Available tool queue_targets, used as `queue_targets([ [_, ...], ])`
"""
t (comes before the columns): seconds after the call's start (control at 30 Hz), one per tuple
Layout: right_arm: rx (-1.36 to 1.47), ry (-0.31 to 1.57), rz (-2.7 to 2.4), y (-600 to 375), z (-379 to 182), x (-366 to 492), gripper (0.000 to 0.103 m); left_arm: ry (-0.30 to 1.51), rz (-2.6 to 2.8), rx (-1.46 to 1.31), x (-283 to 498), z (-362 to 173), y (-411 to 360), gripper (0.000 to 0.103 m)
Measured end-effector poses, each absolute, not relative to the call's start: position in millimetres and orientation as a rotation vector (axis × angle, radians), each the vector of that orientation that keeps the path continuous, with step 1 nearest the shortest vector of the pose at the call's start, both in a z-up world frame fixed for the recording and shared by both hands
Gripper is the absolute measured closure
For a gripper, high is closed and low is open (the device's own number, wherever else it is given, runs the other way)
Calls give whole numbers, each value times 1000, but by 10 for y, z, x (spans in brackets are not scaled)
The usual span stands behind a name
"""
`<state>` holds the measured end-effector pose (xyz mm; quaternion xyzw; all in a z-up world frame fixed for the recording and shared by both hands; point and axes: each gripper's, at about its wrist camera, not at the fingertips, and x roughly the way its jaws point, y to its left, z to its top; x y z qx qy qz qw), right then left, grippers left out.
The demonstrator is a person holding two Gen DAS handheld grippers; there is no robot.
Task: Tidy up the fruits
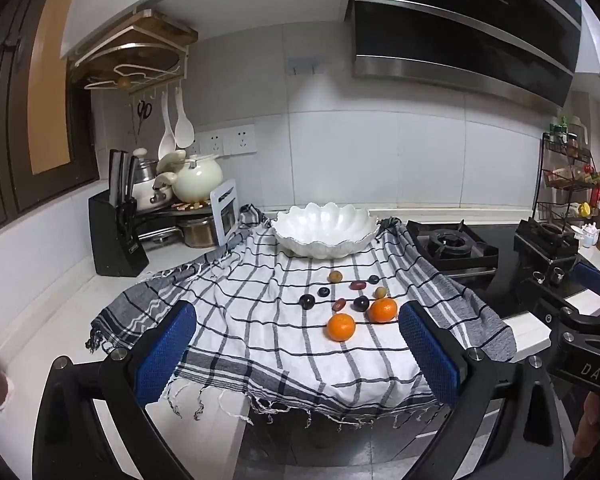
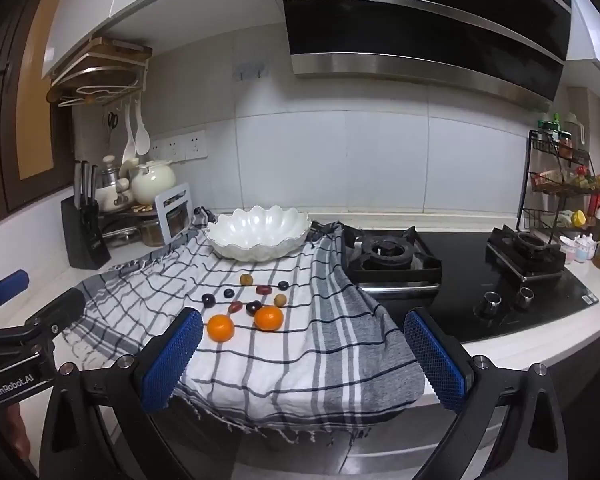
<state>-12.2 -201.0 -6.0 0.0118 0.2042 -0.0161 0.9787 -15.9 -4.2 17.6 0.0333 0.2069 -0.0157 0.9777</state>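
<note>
Both tools stand with their jaws spread wide and nothing between them: the left gripper (image 1: 298, 354) and the right gripper (image 2: 304, 356) hover at the near edge of the counter, well short of the fruit. Two mandarins (image 1: 341, 327) (image 1: 383, 309) lie nearest on the checked cloth (image 1: 260, 340), with dark plums (image 1: 307, 301) and smaller round fruits scattered just behind them; the white scalloped bowl (image 1: 296, 236) sits empty further back on the same cloth

The likely trouble is rolling: the cloth is rumpled and droops over the counter edge, so a nudged mandarin could run off, and a pad snagging the fabric might drag the bowl

The right wrist view alone shows the whole gas hob (image 2: 512, 280) and its knobs; the left wrist view shows the right tool's body from the side
</note>
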Motion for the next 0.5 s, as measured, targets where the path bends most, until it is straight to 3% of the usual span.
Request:
queue_targets([
  [0.5, 21, 387, -44, -2055, -13, -189, 1, 387, -49, 50, -241, 197, -56, 0],
])
